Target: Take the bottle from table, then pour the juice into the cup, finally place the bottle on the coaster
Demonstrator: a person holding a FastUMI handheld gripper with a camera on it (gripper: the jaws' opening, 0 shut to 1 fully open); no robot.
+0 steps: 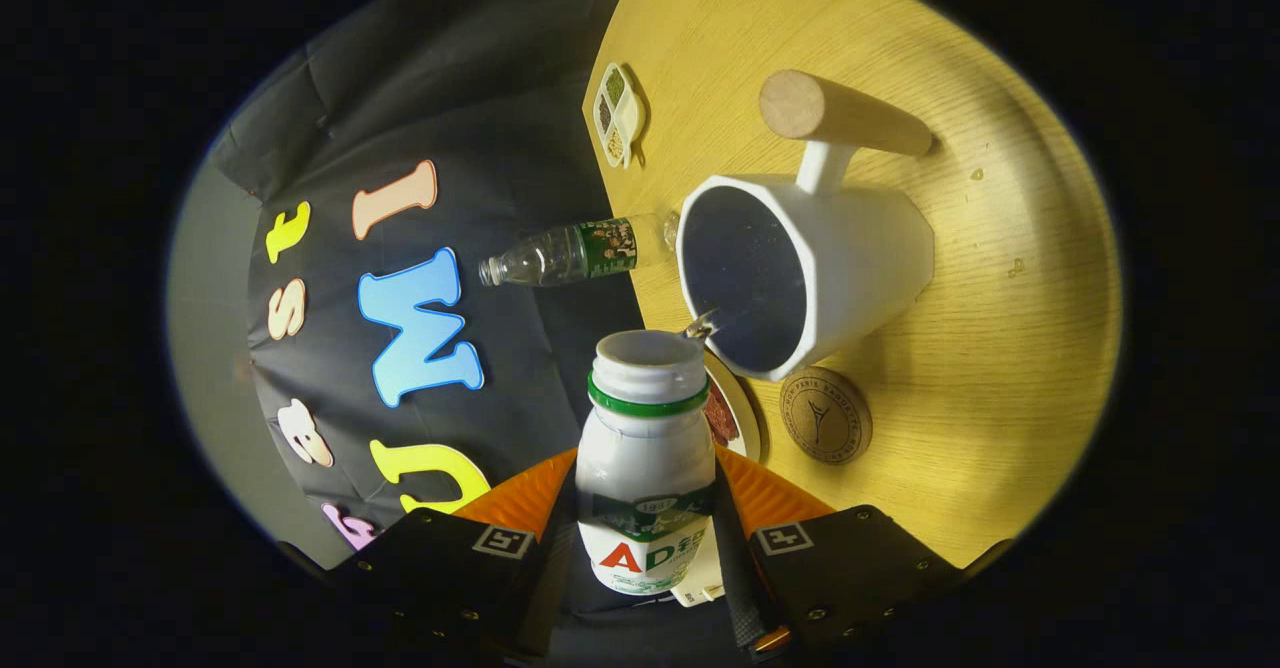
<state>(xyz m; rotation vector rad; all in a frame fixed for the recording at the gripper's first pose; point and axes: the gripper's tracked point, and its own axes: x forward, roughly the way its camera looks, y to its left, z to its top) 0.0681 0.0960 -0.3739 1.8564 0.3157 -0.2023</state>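
Observation:
My gripper (645, 538) is shut on a small white bottle (645, 468) with a green neck ring and no cap, held between the two orange-and-black fingers (530, 503). The whole view is rolled sideways, so the bottle is tipped toward the cup. Its open mouth sits just short of the rim of a white faceted cup (850, 258) with a dark inside and a wooden handle (840, 113). A thin dribble shows at the bottle's lip beside the cup rim. A round brown cork coaster (825, 415) lies on the wooden table (1000, 348) right beside the cup's base.
A clear plastic water bottle (570, 253) with a green label stands at the table's edge beyond the cup. A small white divided dish (617, 115) with seasonings sits farther along that edge. A small plate (735, 413) with something red lies just behind the held bottle.

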